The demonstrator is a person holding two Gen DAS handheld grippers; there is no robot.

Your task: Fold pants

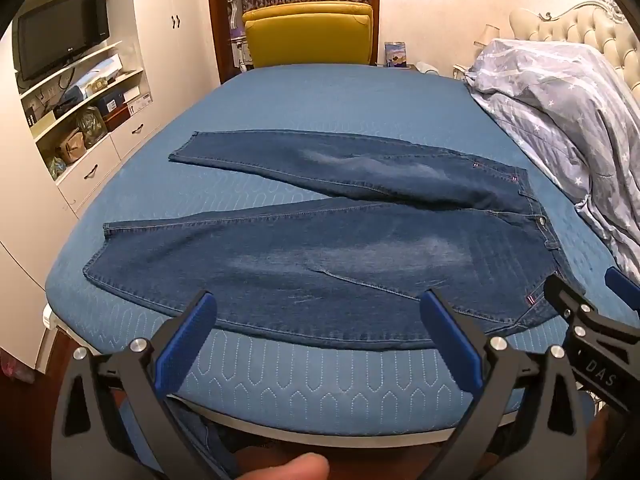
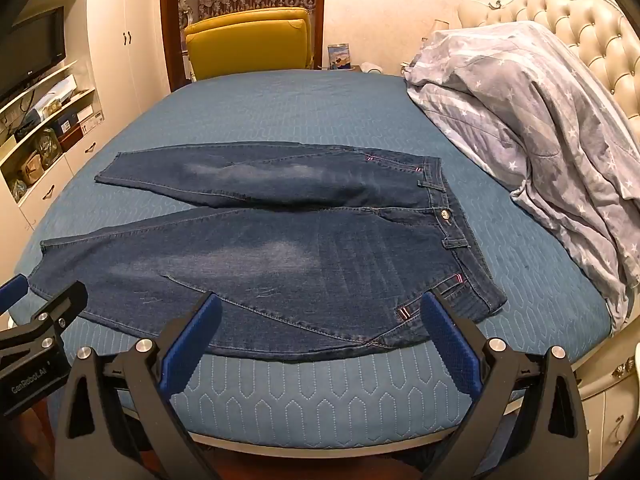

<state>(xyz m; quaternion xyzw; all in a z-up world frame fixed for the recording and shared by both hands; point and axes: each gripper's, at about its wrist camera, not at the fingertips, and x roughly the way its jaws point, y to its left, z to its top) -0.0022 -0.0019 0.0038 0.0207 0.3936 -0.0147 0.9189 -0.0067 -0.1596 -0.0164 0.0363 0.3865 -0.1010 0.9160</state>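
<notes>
Dark blue jeans (image 1: pixel 320 264) (image 2: pixel 280 264) lie flat on the blue bed, waistband (image 2: pixel 460 232) to the right, both legs spread apart toward the left. My left gripper (image 1: pixel 320 312) is open, its blue-padded fingers hovering over the near edge of the closer leg, nothing held. My right gripper (image 2: pixel 320 312) is open too, above the near hip and pocket area by the waistband. The right gripper's fingers (image 1: pixel 568 300) show at the right edge of the left wrist view; the left gripper's fingers (image 2: pixel 60 304) show at the left edge of the right wrist view.
The blue quilted mattress (image 2: pixel 320 392) has bare room behind the jeans. A grey star-print duvet (image 2: pixel 540 128) is piled at the right by the tufted headboard (image 2: pixel 600 32). A yellow chair (image 1: pixel 308 36) stands beyond the bed; shelves with a TV (image 1: pixel 60 32) are at left.
</notes>
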